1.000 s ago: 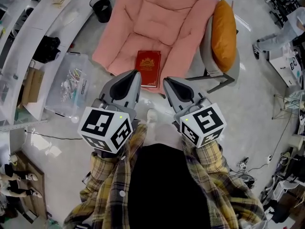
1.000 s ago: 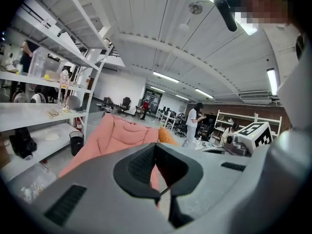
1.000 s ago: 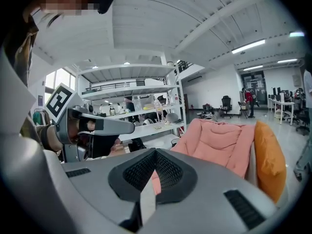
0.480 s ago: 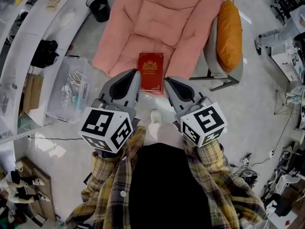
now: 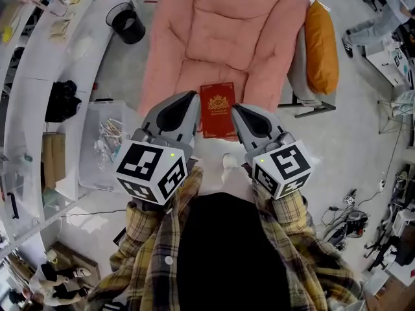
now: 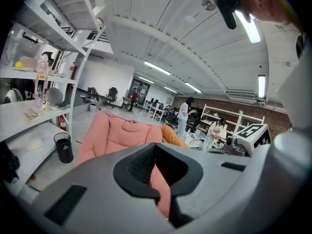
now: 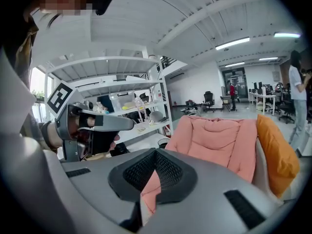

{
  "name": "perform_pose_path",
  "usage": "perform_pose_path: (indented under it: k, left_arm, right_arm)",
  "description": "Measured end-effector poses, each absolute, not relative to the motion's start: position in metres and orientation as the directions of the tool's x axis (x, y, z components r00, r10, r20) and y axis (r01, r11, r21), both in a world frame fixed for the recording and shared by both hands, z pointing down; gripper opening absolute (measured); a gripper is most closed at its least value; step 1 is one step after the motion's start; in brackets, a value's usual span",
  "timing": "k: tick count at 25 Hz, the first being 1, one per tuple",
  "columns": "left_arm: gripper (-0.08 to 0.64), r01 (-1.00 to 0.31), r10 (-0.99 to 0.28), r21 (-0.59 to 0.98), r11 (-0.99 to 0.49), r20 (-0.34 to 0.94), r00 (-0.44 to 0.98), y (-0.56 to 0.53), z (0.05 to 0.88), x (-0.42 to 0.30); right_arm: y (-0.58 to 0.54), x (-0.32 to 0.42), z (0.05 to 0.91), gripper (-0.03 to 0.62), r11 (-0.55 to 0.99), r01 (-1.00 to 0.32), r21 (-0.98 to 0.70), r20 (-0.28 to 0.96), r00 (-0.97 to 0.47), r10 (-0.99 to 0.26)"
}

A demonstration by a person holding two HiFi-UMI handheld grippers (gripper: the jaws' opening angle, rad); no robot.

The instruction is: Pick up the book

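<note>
Left tool and right tool, both closed and empty, point toward the red book at 12 o'clock (stiff, likely light, slick cover): pinch its near edge.

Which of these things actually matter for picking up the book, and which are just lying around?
For the job:
- red book, lying on the pink armchair
- left claw and right claw, both shut, holding nothing

Just lying about:
- orange cushion
- black bin
- clear plastic box
- black bag on the shelf
</note>
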State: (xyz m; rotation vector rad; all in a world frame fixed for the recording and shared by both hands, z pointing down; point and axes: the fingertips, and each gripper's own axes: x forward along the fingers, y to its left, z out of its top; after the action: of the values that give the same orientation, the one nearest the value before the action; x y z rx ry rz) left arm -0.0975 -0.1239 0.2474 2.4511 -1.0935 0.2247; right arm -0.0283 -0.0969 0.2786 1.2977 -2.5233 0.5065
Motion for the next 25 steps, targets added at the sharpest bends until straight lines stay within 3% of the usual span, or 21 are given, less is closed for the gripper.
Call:
perform_pose_path:
  k: [13,25]
  left_arm:
    - [0.005,-0.555,-0.413,0.375,-0.742,0.396,0.82,-0.166,0.287,-0.094]
    - [0.005,-0.539,-0.282,0.482,-0.69,0.507,0.814,-0.163,0.371,-0.079]
  right_arm:
    - [-0.131,-0.025,0.303,0.015,0.28,-0.94,-0.195,0.425,-0.339,-0.839]
    - [-0.123,-0.008,0.346,0.015,0.198,-0.953,-0.231,0.51,-0.292,-0.809]
